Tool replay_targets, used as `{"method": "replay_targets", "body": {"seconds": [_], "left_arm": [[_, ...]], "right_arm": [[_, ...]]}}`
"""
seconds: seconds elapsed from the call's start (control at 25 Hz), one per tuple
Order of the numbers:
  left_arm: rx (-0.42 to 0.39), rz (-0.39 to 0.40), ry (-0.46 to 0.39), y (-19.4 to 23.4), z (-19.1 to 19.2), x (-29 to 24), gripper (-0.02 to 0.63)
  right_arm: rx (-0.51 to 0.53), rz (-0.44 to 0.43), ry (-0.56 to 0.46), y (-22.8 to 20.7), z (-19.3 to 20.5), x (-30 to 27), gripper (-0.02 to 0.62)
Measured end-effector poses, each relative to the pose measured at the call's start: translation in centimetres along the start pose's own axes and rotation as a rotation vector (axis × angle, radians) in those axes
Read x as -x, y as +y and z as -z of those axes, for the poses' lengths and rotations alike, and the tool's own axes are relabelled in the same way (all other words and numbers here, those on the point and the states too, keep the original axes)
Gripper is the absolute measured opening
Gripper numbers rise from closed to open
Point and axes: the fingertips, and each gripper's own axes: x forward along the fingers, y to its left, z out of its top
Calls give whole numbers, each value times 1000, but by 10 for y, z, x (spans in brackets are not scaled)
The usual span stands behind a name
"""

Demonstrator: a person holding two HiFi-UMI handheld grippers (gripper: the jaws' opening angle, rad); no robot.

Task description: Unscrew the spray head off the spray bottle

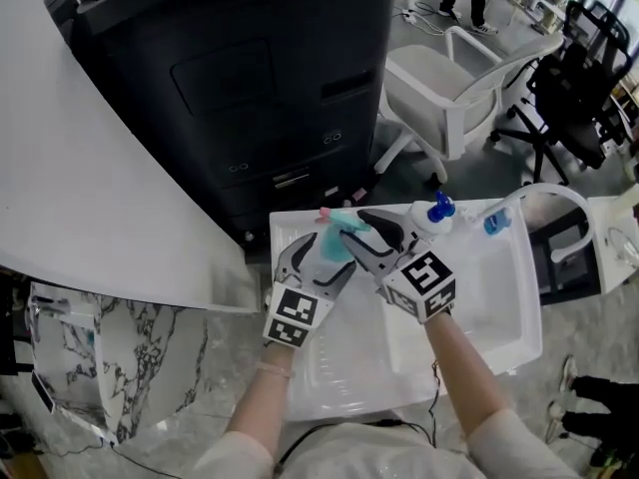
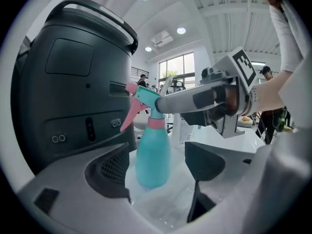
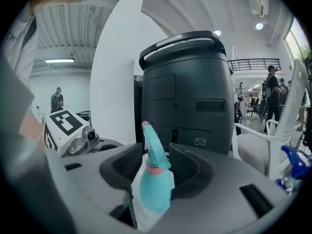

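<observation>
Spray bottle (image 2: 152, 155) – teal, with a pink collar and a pink trigger – stands upright near the far edge of a white tray (image 1: 519, 297), in front of a big dark cabinet (image 1: 260, 88). Both hand-held grippers have come at it from the near side and point slightly down. The left gripper (image 2: 156, 167) has its jaws spread wide around the lower body of the bottle, with clear gaps on either side, so it holds nothing. The right gripper (image 3: 156, 172) sits higher, its jaws about half open with the neck and spray head (image 3: 153, 150) between them – the left pad is clear of the bottle, while the right pad is very close to its shoulder and I cannot tell whether it touches. A second bottle (image 1: 436, 213) with a blue head stands further right in the tray.
</observation>
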Motion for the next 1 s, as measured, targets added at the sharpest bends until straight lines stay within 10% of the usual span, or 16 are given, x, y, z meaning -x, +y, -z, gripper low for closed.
{"method": "replay_targets", "body": {"seconds": [0.52, 1.0], "left_arm": [[-107, -80, 28, 0, 10, -27, 351], [-221, 12, 64, 10, 19, -4, 299]], "right_arm": [[-287, -105, 16, 14, 2, -4, 126], [-27, -208, 82, 43, 1, -13, 103]]}}
